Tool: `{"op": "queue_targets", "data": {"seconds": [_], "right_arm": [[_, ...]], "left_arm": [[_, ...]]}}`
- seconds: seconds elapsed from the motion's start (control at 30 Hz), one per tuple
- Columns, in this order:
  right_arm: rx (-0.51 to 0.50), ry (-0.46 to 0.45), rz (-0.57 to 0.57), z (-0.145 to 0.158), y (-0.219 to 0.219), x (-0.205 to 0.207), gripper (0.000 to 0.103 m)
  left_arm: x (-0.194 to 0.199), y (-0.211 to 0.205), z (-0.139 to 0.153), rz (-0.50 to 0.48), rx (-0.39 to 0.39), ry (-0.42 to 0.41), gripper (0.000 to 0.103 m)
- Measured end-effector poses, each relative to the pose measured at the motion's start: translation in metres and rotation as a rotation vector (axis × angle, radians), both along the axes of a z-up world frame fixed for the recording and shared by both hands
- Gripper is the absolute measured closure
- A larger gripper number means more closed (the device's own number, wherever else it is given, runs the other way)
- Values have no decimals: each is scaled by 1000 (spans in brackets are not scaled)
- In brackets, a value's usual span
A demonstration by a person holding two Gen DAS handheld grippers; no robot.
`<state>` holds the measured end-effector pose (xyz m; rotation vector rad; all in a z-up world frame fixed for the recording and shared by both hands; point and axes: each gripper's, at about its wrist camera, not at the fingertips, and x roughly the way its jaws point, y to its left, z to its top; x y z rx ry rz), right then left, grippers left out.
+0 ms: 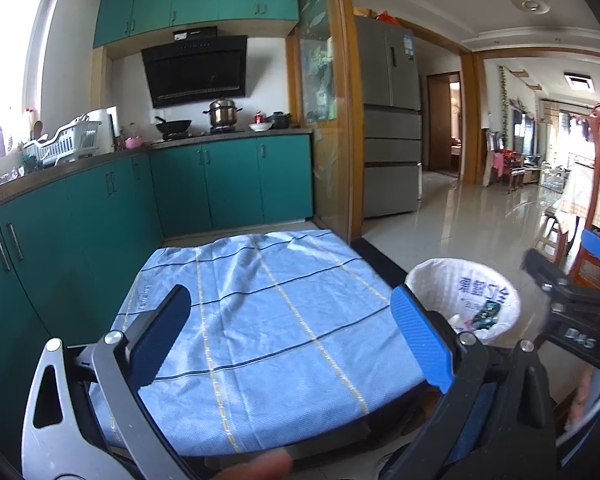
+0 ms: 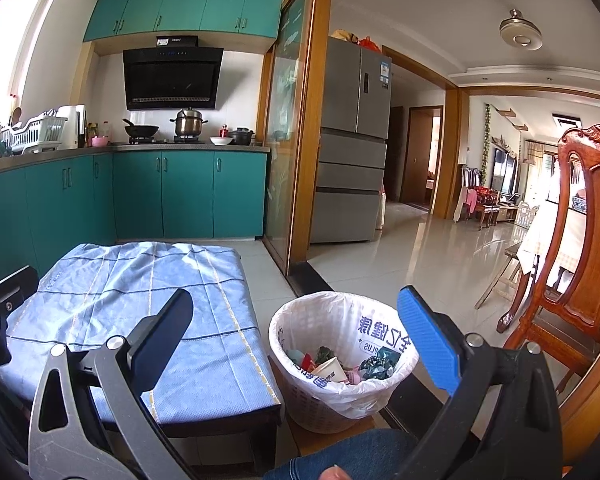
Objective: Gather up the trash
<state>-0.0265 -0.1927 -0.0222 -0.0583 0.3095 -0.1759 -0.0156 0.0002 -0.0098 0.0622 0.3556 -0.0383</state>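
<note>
A white basket bin (image 2: 342, 360) lined with a printed white bag stands on the floor right of a low table; it also shows in the left wrist view (image 1: 466, 296). It holds trash (image 2: 340, 362): a paper cup, wrappers and crumpled bits. The low table (image 2: 140, 312) is covered by a blue checked cloth (image 1: 268, 320) with nothing on it. My left gripper (image 1: 292, 332) is open and empty above the cloth. My right gripper (image 2: 296, 340) is open and empty, above the gap between table and bin.
Teal kitchen cabinets (image 1: 80, 216) run along the left and back, with a stove and pots on the counter. A carved wooden chair (image 2: 572, 248) stands close on the right. A grey fridge (image 2: 352, 140) and glass sliding door are behind the bin. Tiled floor extends right.
</note>
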Motion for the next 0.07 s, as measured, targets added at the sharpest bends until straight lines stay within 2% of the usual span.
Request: {"op": "queue_targets", "data": {"seconds": [0.07], "right_arm": [[8,12,35,-1,2,2,3]], "left_arm": [[13,9,-6,32,12,19,3]]}}
